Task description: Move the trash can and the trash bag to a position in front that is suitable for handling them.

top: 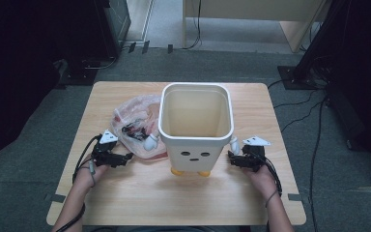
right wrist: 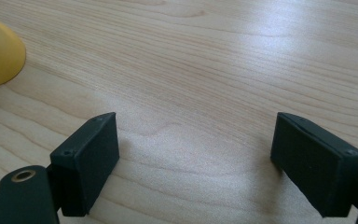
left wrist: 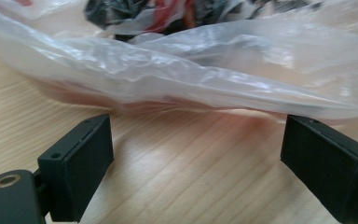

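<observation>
A person sits at a light wooden bench point(top: 125, 193) with a gripper in each hand. The left gripper point(top: 125, 158) rests low on the bench with its fingers point(left wrist: 81, 163) spread wide apart, nothing between them; a crumpled clear plastic bag point(top: 135, 123) lies just ahead of the tips, its near edge close to them but not pinched. Dark and red things show through the bag, too blurred to name. Just right of the bag stands a white bin point(top: 196, 125) with a small face on its front, stubby white arms and yellow feet point(top: 190, 172). The right gripper point(top: 233, 159) sits beside the bin's other side, its fingers point(right wrist: 91, 158) also wide apart over bare wood, one yellow foot showing off to the side.
</observation>
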Demonstrator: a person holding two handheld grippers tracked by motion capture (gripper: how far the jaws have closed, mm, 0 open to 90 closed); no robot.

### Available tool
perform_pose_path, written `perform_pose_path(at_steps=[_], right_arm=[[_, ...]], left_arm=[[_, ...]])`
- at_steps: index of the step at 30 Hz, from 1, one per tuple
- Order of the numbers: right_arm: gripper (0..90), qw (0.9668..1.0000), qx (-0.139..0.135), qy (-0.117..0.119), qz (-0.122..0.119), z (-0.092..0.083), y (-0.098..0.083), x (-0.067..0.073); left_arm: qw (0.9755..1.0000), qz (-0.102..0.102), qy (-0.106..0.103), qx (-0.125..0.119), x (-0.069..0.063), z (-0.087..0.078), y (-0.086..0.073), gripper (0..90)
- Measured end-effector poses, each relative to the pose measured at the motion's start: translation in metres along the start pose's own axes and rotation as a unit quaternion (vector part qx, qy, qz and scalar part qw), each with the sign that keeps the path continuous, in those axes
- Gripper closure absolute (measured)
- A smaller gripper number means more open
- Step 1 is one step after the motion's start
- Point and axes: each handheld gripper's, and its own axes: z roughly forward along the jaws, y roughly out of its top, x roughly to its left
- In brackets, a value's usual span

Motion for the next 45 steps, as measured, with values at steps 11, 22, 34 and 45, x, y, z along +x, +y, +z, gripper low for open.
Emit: perform_pose_path(at_steps=[11, 22, 34, 45], right_arm=[[14.9, 1.0000, 0.000, 0.000, 0.001, 0.000, 0.000, 0.000], [14.9, 1.0000, 0.000, 0.000, 0.000, 0.000, 0.000, 0.000], [14.9, 1.0000, 0.000, 0.000, 0.000, 0.000, 0.000, 0.000], [14.9, 1.0000, 0.000, 0.000, 0.000, 0.000, 0.000, 0.000]], left_arm=[[0.9988, -0.025, -0.039, 0.020, -0.004, -0.008, 0.005, 9.7], [0.9988, -0.015, -0.045, -0.007, -0.010, -0.025, 0.016, 9.8], [0.9976, -0.029, -0.054, -0.031, -0.011, -0.034, 0.025, 9.7], [0.9950, -0.045, -0.081, -0.038, -0.011, -0.046, 0.036, 9.8]])
